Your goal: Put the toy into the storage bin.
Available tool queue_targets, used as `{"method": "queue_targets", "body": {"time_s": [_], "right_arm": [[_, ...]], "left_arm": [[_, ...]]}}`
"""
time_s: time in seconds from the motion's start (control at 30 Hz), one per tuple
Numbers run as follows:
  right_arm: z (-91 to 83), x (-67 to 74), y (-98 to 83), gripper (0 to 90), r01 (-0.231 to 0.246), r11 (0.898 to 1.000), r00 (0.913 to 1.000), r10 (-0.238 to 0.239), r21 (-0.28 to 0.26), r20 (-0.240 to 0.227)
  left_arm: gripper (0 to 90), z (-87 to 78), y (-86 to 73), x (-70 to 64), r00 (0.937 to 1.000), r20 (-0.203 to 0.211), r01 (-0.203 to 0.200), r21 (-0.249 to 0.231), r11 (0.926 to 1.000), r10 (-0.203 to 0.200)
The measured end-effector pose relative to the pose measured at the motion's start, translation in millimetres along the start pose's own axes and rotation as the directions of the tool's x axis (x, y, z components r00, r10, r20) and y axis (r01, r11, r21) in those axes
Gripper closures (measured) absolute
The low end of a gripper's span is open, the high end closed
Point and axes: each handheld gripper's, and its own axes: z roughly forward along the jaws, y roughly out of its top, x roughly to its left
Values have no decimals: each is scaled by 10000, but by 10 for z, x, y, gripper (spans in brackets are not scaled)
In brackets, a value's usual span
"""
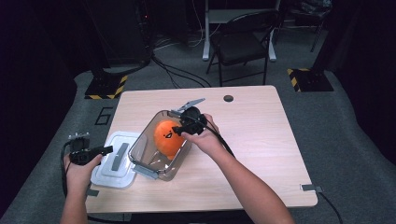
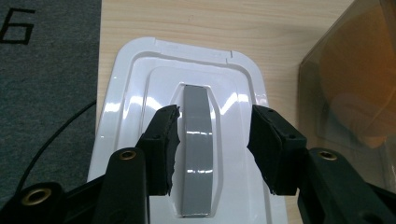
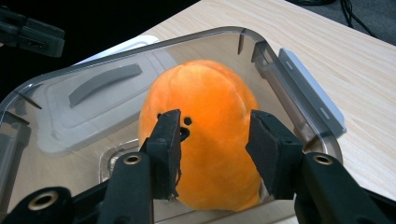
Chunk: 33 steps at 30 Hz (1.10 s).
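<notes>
Toy [image 1: 166, 136]: orange plush, inside clear box [image 1: 140, 151] at table [image 1: 252, 140] centre | Right gripper [image 3: 212, 140]: above toy, jaws apart either side of it, pads clear of plush | Left gripper [image 2: 212, 140]: at 9 o'clock of box, jaws half-wide astride grey handle [image 2: 196, 140] of white lid [image 2: 126, 93], not gripping | Lid: flat on table, just beside box.

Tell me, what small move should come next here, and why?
Probably lift the right gripper up and away: the orange plush toy already sits in the clear container, with the jaws open around it. The left gripper hovers open over the white lid, ready to grasp its grey handle.
</notes>
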Motion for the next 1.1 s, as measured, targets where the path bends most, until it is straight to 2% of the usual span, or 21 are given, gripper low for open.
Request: {"method": "queue_targets", "body": {"time_s": [0.37, 0.63, 0.83, 1.0, 1.1], "right_arm": [[-197, -27, -103, 527, -220, 9993, 9995, 213, -302, -212], [-304, -48, -189, 527, -134, 9988, 9998, 127, -467, -155], [-408, -76, -268, 524, -181, 9978, 9997, 172, -637, -161], [-438, -95, -307, 524, -251, 9978, 9996, 245, -610, -109], [-443, -102, -322, 524, -303, 9977, 9995, 296, -610, -129]], "left_arm": [[519, 44, -16, -32, 9998, -70, -202, 70, 9998, 203], [518, 88, -31, -67, 9994, -172, -281, 165, 9995, 284], [534, 145, -61, -64, 9997, -25, -254, 248, 9994, 254], [559, 192, -78, -73, 9995, -40, -299, 478, 9984, 301], [558, 234, -89, -94, 9994, -60, -349, 408, 9986, 352]]}}
